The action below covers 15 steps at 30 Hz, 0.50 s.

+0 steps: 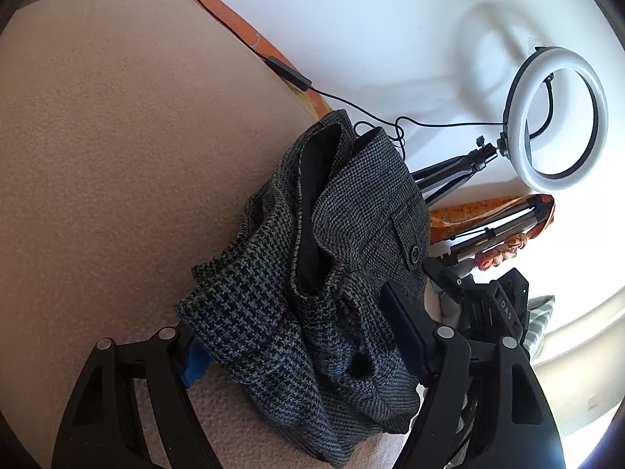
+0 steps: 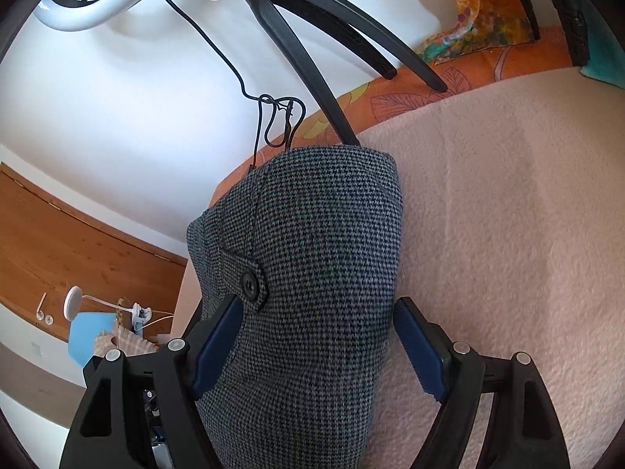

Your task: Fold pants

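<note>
Right up against the lens, the left gripper (image 1: 300, 348) has grey houndstooth pants (image 1: 324, 273) bunched between its blue pads, wide apart with cloth filling the gap; whether it truly grips, I cannot tell. Same story for the right gripper (image 2: 318, 346): pads spread either side of the pants (image 2: 312, 273), left pad against the cloth by the buttoned pocket flap (image 2: 250, 283), right pad just clear of it.

The pants sit heaped on a beige fleece blanket (image 1: 117, 156), at its edge. Beyond the pants runs an orange patterned sheet (image 2: 488, 70), then a white wall (image 1: 371, 19).

Behind the pants stands one lit ring light (image 1: 558, 117) on black tripod legs (image 2: 312, 58), its black cable (image 2: 273, 117) looped just above the cloth. One silver tripod (image 1: 496, 230) lies beside it. One wooden panel (image 2: 78, 230) shows lower left of the pants.
</note>
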### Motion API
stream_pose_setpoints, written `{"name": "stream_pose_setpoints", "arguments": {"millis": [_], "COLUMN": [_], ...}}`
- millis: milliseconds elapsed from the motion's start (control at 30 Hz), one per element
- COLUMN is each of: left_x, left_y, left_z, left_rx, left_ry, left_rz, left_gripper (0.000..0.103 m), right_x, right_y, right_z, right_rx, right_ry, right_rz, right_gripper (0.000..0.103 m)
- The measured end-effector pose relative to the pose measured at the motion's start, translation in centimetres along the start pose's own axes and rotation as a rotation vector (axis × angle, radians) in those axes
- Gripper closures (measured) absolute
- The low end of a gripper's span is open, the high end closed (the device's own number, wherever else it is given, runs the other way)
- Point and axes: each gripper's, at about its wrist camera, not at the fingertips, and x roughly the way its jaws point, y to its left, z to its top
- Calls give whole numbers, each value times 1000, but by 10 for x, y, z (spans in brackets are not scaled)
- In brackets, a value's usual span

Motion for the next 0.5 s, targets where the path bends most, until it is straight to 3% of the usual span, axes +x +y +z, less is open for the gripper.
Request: {"name": "stream_pose_setpoints", "arguments": {"millis": [167, 333, 500], "left_x": [2, 8, 8], "left_y": [1, -3, -12], "left_z": [1, 0, -3], "left_rx": [3, 31, 96], "left_ry": [4, 16, 24], "left_rz": [-7, -4, 6], "left_gripper": [37, 49, 60], "right_x": [10, 18, 16], "right_y": [-4, 3, 7], "right_z": [9, 10, 5], "right_rx": [4, -14, -32], "right_ry": [-21, -43, -40], "right_rz": [26, 48, 26], "right_gripper": [20, 17, 51]}}
